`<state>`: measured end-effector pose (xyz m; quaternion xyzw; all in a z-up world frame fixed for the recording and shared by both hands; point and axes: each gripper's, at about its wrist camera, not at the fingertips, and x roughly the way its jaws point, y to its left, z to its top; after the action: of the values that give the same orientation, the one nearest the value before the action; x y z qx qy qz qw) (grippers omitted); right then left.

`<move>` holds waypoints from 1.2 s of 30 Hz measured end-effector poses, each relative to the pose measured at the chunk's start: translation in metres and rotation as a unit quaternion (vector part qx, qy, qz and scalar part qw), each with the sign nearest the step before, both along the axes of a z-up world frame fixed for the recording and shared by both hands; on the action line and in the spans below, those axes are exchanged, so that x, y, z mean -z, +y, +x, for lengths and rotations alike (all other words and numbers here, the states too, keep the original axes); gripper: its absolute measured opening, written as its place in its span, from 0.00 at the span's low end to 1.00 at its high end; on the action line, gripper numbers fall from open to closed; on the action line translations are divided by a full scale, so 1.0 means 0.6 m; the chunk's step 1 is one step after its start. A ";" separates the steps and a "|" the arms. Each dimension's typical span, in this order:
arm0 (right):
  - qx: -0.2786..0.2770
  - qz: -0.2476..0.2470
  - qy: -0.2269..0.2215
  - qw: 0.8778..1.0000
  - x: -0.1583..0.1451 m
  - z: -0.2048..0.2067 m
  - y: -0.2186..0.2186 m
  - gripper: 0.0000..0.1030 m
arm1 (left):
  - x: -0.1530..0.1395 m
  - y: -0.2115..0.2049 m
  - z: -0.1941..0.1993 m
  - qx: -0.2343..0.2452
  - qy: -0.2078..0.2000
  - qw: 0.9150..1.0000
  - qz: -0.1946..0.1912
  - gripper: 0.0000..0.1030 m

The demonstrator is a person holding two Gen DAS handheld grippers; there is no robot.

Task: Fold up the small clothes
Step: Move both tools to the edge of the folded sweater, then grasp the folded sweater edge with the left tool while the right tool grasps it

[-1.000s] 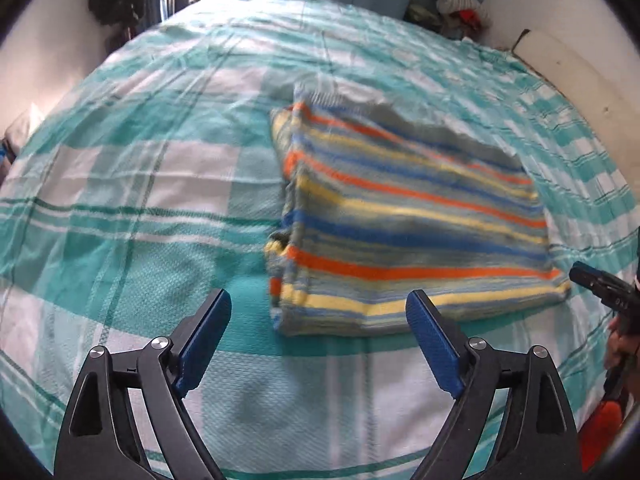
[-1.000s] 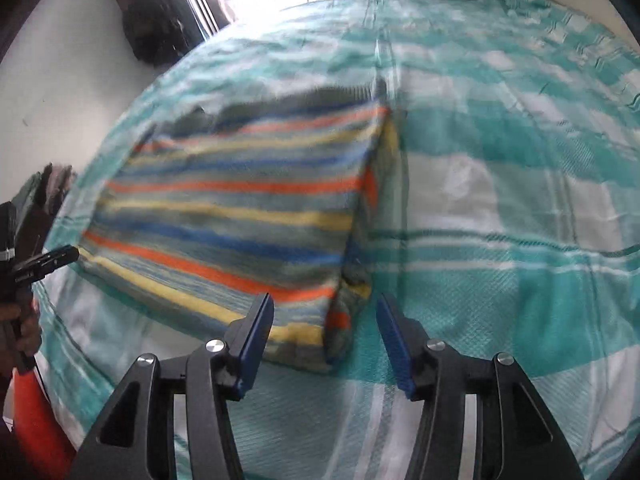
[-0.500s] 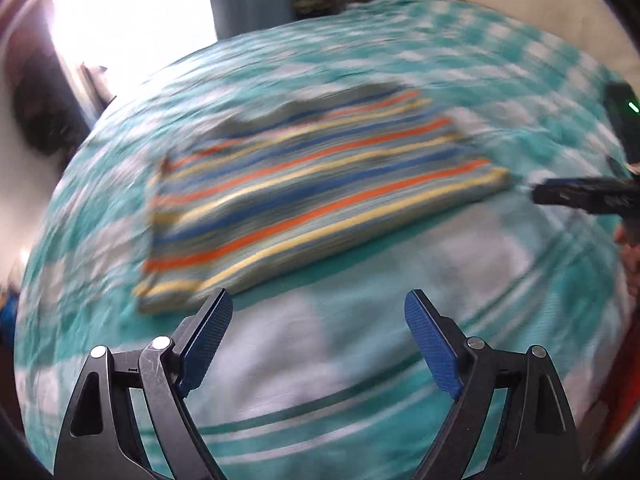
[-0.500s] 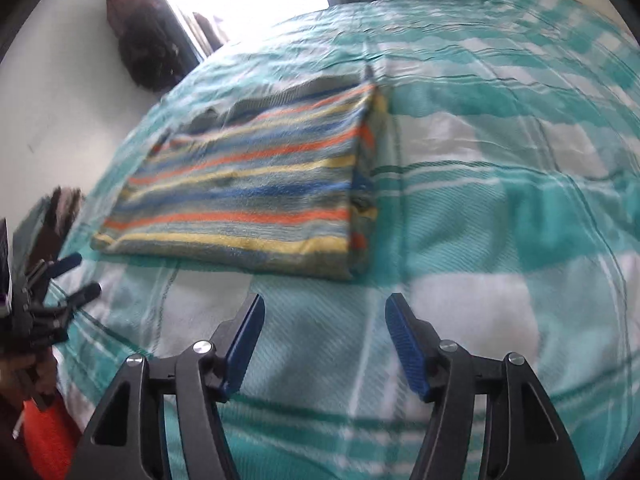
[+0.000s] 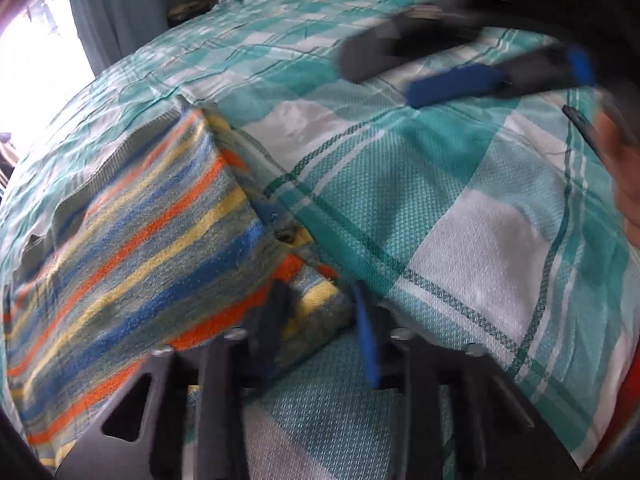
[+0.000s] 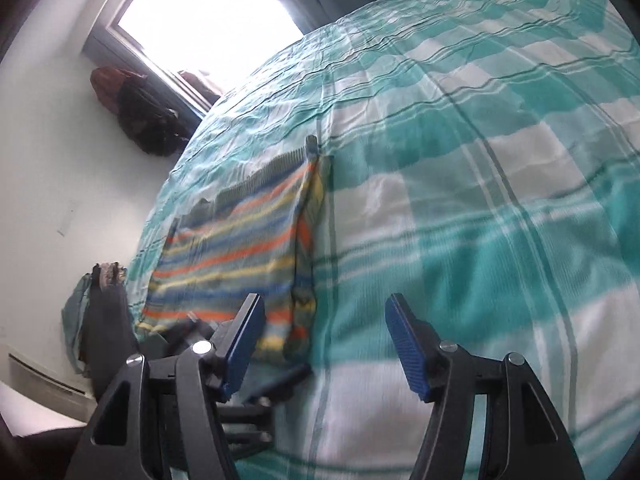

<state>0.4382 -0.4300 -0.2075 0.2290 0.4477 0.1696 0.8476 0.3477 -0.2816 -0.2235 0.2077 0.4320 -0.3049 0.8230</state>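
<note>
folded garment (image 5: 132, 256) on bedsheet (image 5: 460, 240), window (image 6: 208, 20) behind

L tool (image 5: 320, 320) closing on corner of striped cloth (image 5: 132, 256), on teal plaid bedsheet (image 5: 460, 208)

The cloth (image 5: 132, 248) looks like a soft, fuzzy knit with a ribbed edge. The bedsheet (image 5: 460, 208) is matt woven cotton with a fine waffle texture. The right gripper (image 6: 324, 344) has matt black plastic arms, ridged blue pads and shiny metal pins.
</note>
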 end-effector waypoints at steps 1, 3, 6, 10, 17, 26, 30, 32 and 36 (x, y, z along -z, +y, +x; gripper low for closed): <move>-0.007 -0.002 0.000 1.000 0.002 0.026 0.001 0.61 | -0.004 0.005 0.001 -0.008 0.002 1.000 -0.008 0.11; -0.026 -0.003 0.002 1.000 0.011 0.083 0.013 0.61 | -0.012 0.019 0.005 -0.021 0.013 0.999 -0.037 0.09; -0.034 0.032 0.031 0.998 0.040 0.169 0.040 0.61 | -0.019 0.032 0.014 -0.035 0.031 0.996 -0.072 0.08; -0.016 0.059 0.072 0.996 0.070 0.250 0.074 0.61 | -0.028 0.042 0.011 -0.034 0.038 0.994 -0.096 0.08; -0.040 -0.038 0.026 0.998 -0.015 0.268 0.171 0.08 | -0.117 0.188 0.021 -0.094 0.030 0.973 -0.210 0.08; -0.173 -0.018 -0.034 0.984 -0.117 0.297 0.486 0.08 | -0.140 0.501 0.028 -0.278 0.023 0.921 -0.272 0.08; -0.210 -0.032 -0.021 0.977 -0.079 0.309 0.622 0.08 | -0.086 0.592 0.029 -0.355 0.039 0.896 -0.263 0.08; -0.220 -0.018 -0.011 0.975 -0.052 0.305 0.665 0.12 | -0.062 0.613 0.029 -0.379 0.047 0.891 -0.247 0.12; -0.209 0.002 0.009 0.978 -0.019 0.295 0.671 0.44 | -0.042 0.655 0.008 -0.419 0.070 0.877 -0.223 0.37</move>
<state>0.6154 -0.0275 -0.1959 0.1338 0.4932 0.3422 0.7885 0.3524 0.1115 -0.1982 -0.2038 0.4558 -0.0337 0.8658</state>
